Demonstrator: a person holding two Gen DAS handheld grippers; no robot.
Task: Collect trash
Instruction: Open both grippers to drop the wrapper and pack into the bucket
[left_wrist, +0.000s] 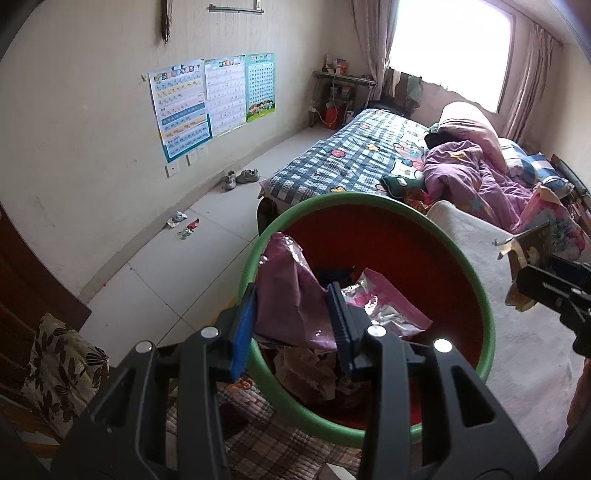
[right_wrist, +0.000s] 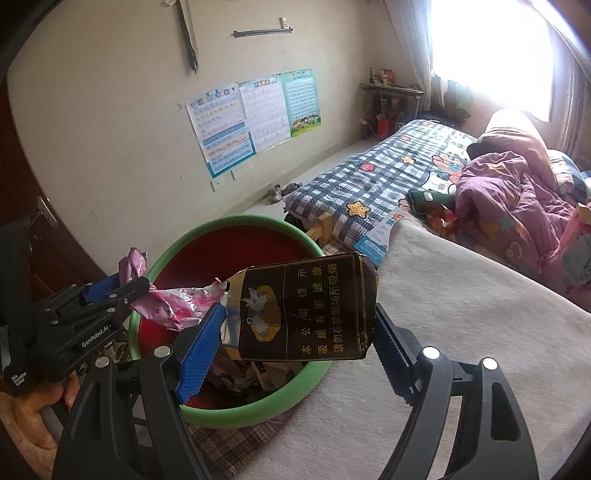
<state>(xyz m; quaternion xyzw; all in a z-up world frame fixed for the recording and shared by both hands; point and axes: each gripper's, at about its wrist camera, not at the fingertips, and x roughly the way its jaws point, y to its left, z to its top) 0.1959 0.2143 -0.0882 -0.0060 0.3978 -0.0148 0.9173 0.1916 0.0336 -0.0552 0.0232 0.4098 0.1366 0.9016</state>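
Left tongs (left_wrist: 291, 321), body marked "GenRobot.AI", clamp pink wrapper (left_wrist: 291, 295) over bin (left_wrist: 461, 266). Right tongs (right_wrist: 295, 325) clamp black carton (right_wrist: 314, 310), gold Chinese text.

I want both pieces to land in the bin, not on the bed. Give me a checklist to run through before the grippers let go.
1. Left gripper grips the pink bag: ok.
2. Pink bag over the bin: ok, it hangs inside the green rim.
3. Right gripper grips the black carton: ok, pinched between both fingers.
4. Carton fully over the bin: not ok, its right edge seems to overhang the grey blanket.
5. Room left in the bin: ok, red wall shows above the trash.
6. Floor wrappers collected: not ok, three remain by the wall.
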